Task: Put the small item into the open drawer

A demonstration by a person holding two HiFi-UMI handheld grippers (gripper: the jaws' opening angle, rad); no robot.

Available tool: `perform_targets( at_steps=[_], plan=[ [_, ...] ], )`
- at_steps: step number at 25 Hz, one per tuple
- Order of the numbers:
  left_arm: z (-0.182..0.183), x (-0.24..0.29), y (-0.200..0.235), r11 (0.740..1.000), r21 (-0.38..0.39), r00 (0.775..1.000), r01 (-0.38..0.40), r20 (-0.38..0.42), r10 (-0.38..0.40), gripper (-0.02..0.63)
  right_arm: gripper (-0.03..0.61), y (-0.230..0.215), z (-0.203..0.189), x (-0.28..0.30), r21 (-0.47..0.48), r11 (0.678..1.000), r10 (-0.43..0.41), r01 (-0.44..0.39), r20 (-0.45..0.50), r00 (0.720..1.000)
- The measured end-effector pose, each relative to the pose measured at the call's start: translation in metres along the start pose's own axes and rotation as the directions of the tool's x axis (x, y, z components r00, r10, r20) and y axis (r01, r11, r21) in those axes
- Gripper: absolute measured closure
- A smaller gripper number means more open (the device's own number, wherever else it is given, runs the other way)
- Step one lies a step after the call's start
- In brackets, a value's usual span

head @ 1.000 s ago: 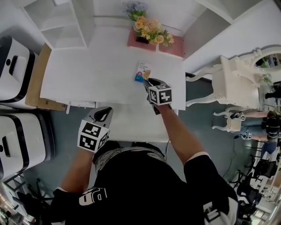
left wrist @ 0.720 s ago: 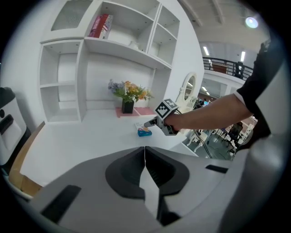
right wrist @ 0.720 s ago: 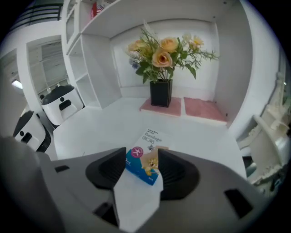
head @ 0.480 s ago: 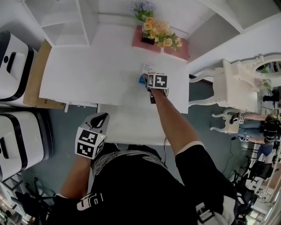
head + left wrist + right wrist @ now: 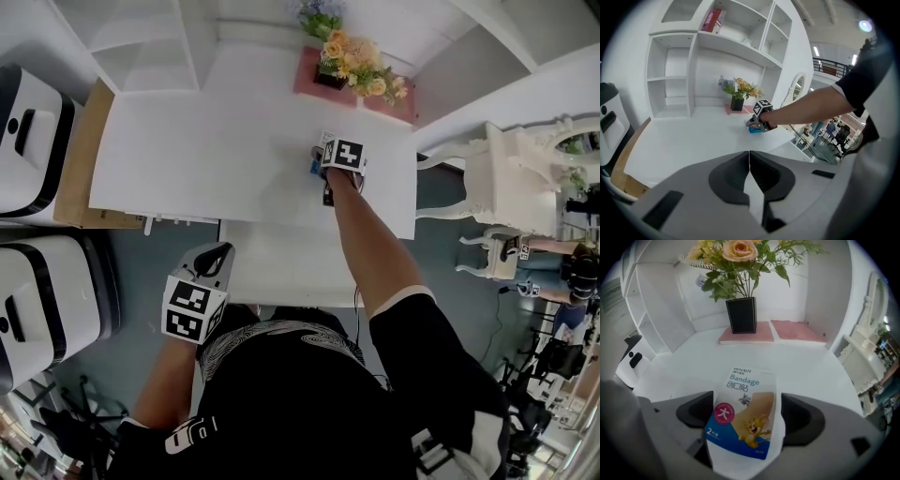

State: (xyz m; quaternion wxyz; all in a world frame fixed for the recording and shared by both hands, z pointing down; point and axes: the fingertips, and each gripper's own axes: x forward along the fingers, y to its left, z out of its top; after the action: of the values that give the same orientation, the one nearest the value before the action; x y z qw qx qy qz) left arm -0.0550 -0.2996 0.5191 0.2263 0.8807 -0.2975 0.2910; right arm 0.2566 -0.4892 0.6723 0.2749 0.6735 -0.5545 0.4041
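Right gripper [image 5: 747,427] has its jaws wide apart, they've just been opening, and the bandage packet [image 5: 743,399] sits between them in the lower centre of the right gripper view, lying flat on the white desk [image 5: 206,141]. A black vase of flowers [image 5: 741,315] stands behind it at the top. Left gripper [image 5: 749,161] has its jaws pressed together on nothing, down at the lower left of the head view.
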Motion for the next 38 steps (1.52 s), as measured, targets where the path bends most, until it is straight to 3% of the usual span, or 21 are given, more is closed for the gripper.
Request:
perform_targets(
  at_steps=[4,14,28,33,38],
  plan=[
    [-0.001,-0.007,0.011,1.000,-0.007,1.000,-0.019,0.000,0.019,0.598,0.147,0.002,-0.003,0.009,0.048,0.999,0.000,0.001,-0.020,1.000],
    [-0.008,-0.008,0.013,1.000,-0.023,1.000,-0.007,-0.005,0.007,0.598,0.141,0.003,-0.004,0.015,0.006,1.000,-0.028,0.028,-0.049,0.998],
    [0.003,-0.005,-0.007,0.997,0.036,0.998,0.062,0.025,-0.063,0.597,0.141,0.001,-0.008,-0.029,0.099,0.992,0.083,-0.083,0.001,0.997],
    [0.007,-0.012,-0.005,0.997,0.040,0.997,0.068,0.045,-0.070,0.597,0.141,0.006,-0.014,-0.067,0.222,0.951,0.201,-0.217,0.092,0.975],
    [0.010,-0.018,-0.001,0.995,0.059,0.995,0.078,0.051,-0.081,0.598,0.141,0.010,-0.023,-0.115,0.354,0.856,0.313,-0.376,0.224,0.923]
  ],
)
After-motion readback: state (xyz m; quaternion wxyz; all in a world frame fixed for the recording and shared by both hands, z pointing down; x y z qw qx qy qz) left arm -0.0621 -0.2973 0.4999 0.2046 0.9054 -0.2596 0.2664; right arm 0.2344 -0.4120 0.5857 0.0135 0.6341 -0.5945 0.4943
